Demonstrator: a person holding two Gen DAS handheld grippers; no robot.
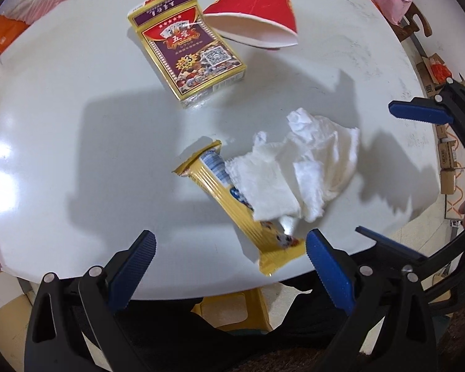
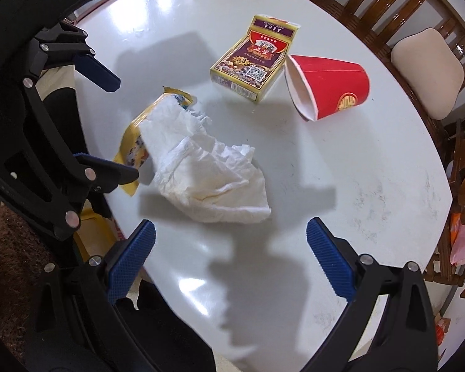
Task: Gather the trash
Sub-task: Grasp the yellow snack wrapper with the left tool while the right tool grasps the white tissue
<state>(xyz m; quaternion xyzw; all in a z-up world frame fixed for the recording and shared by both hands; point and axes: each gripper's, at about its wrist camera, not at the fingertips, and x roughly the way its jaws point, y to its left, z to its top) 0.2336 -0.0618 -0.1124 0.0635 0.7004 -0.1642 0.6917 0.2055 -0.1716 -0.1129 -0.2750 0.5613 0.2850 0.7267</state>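
Left wrist: both claws (image 1: 231, 266) (image 2: 231, 259) hover agape above tissue (image 1: 297, 170).

The crumpled tissue (image 1: 307, 173) lies over the middle of the yellow snack wrapper (image 1: 232, 207), so only the wrapper's two ends show; its printing is too blurred to read. From the right wrist, the left gripper (image 2: 121, 127) covers the wrapper's near corner. The small text on the card box (image 1: 187, 52) cannot be made out. The wooden chair (image 2: 396, 9) is cut off by the picture's edge, as are the cardboard boxes (image 1: 448, 155) beyond the table (image 1: 62, 124).
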